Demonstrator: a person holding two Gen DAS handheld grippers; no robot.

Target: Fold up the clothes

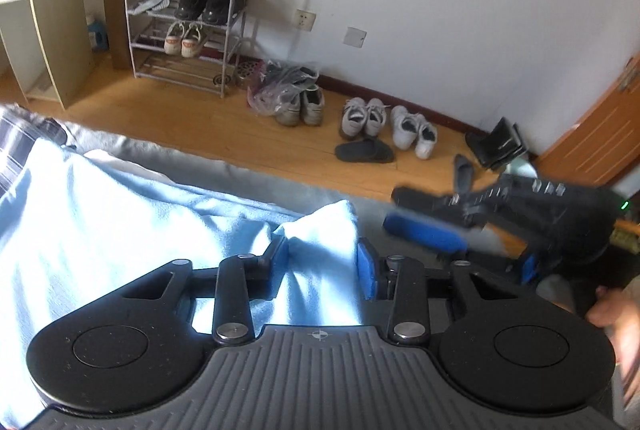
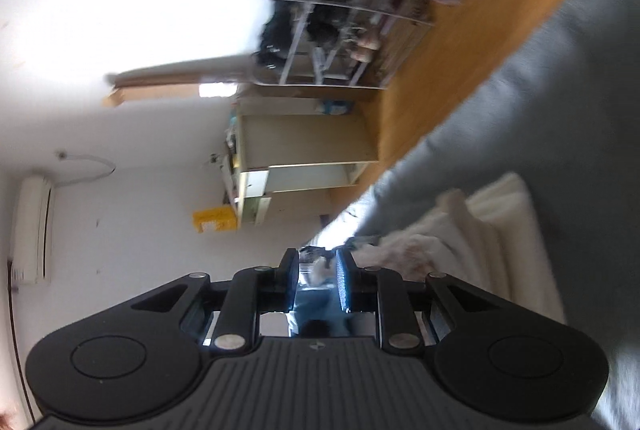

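Left tool (image 1: 323, 264) around blue cloth (image 1: 120, 198)

Metal shoe rack (image 1: 188, 14) against the white wall, holding dark boots and pale sneakers. Beige desk (image 1: 44, 26) at its left. Loose shoes (image 1: 384, 126) along the skirting on the wooden floor (image 1: 224, 134). Air conditioner (image 2: 34, 230) on the wall.

A grey bed (image 1: 224, 166) carries a light blue garment (image 1: 120, 214).
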